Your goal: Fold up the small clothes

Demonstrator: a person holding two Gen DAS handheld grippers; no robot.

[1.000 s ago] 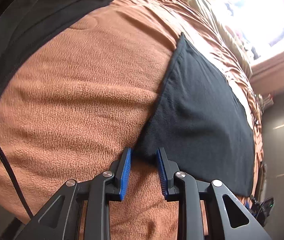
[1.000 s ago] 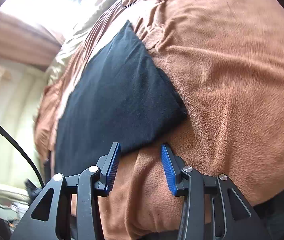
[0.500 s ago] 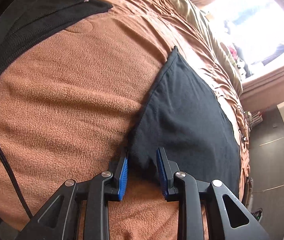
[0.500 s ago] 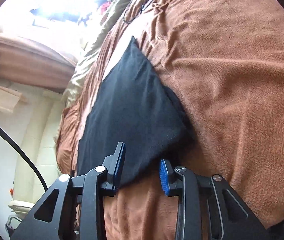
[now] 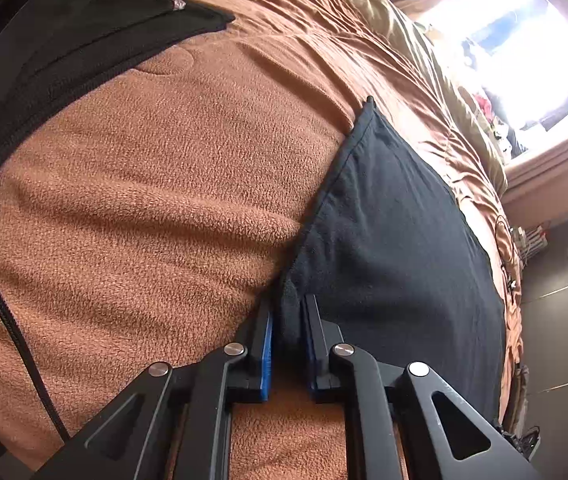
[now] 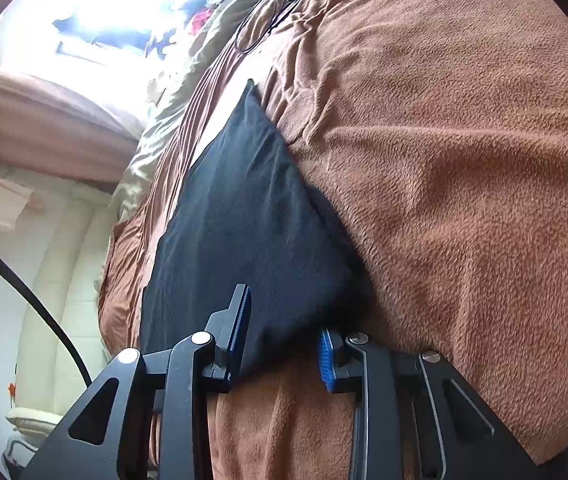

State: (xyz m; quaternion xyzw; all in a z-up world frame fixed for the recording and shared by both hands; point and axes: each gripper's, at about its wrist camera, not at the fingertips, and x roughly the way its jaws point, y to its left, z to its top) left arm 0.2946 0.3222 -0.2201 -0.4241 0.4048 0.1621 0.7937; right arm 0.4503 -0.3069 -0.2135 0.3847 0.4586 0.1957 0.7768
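Now closing: left gripper (image 5: 287, 322) pinching the black cloth (image 5: 395, 256) corner, right gripper (image 6: 284, 322) narrowing around another corner, atop brown blanket (image 5: 144, 184).

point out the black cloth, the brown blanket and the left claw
black cloth (image 5: 395, 248), left wrist view, middle of its flat top face
brown blanket (image 5: 156, 200), left wrist view, fleece left of the cloth
left claw (image 5: 287, 320), left wrist view, between its closing tips, on the cloth's near corner
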